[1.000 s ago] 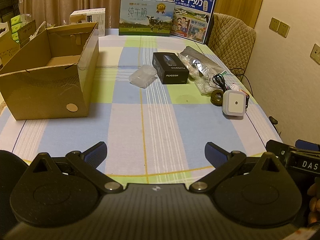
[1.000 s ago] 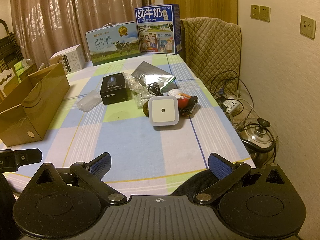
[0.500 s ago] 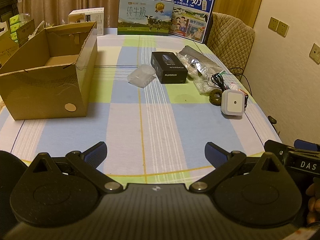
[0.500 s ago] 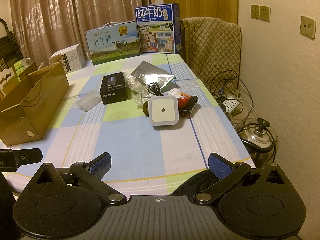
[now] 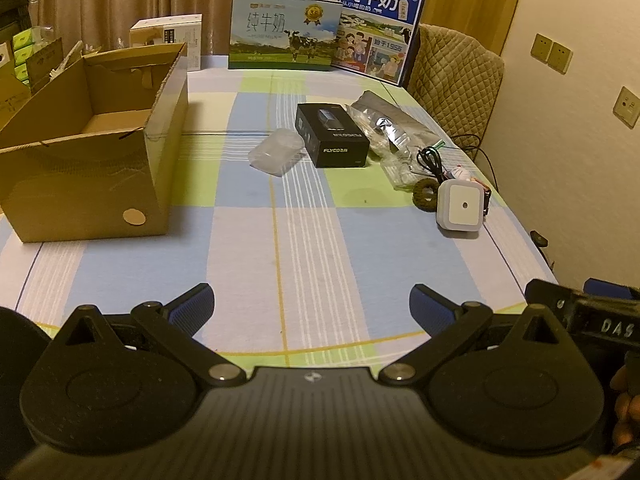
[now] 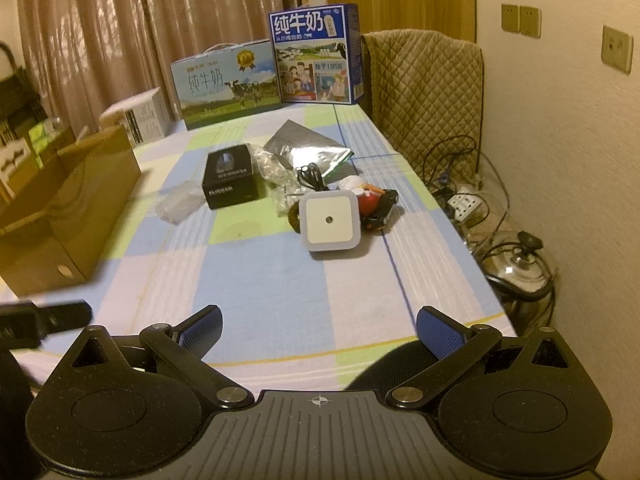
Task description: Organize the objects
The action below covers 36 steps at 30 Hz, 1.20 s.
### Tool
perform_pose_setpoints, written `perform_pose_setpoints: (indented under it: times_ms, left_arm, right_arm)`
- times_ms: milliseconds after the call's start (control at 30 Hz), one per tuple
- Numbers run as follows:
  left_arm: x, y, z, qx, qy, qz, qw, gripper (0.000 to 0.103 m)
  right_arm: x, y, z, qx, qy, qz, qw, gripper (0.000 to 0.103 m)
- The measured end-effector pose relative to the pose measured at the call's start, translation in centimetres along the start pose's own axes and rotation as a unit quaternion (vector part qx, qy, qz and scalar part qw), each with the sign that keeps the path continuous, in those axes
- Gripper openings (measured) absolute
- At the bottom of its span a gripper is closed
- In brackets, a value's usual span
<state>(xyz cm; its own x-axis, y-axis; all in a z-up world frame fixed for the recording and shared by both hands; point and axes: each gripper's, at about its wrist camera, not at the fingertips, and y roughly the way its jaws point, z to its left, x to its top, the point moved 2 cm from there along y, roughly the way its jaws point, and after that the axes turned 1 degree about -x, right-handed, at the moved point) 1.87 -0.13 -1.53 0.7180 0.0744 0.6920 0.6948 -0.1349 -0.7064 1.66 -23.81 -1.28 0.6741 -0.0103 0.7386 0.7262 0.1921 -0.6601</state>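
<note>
- The right claw was spread wide and held nothing; the white square night light lay dead ahead of it on the bench, flat face up, so that hand looked the nearer.
- The left claw was likewise spread and bare, with the cardboard box ahead to its left.
- The black box read "FLYCO"; both milk cartons read "纯牛奶".

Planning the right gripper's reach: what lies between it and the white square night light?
Only bare checked tablecloth. In the right wrist view nothing stands between the open right gripper and the night light.
</note>
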Motion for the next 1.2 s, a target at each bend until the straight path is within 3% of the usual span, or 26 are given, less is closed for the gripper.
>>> perform_pose_setpoints:
  times_ms: [233, 467, 933, 1200]
  left_arm:
    - [1.6, 1.8, 0.5, -0.01, 0.005, 0.008, 0.9999, 0.102]
    - [4.9, 5.2, 0.4, -0.019, 0.027, -0.002, 0.9994, 0.102]
    - [9.7, 13.2, 0.2, -0.025, 0.074, -0.002, 0.9969, 0.102]
    - [10.5, 16.2, 0.7, -0.029, 0.091, -0.013, 0.9954, 0.102]
  right_arm:
    - [3.0, 0.8, 0.6, 0.017, -0.001, -0.026, 0.999, 0.101]
    - [5.2, 4.6, 0.3, 0.001, -0.002, -0.024, 1.0, 0.101]
    - [6.5, 11.8, -0.3, -0.013, 0.002, -0.023, 1.0, 0.1]
    - [6.2, 14.6, -0.1, -0.028, -0.007, -0.012, 1.0, 0.091]
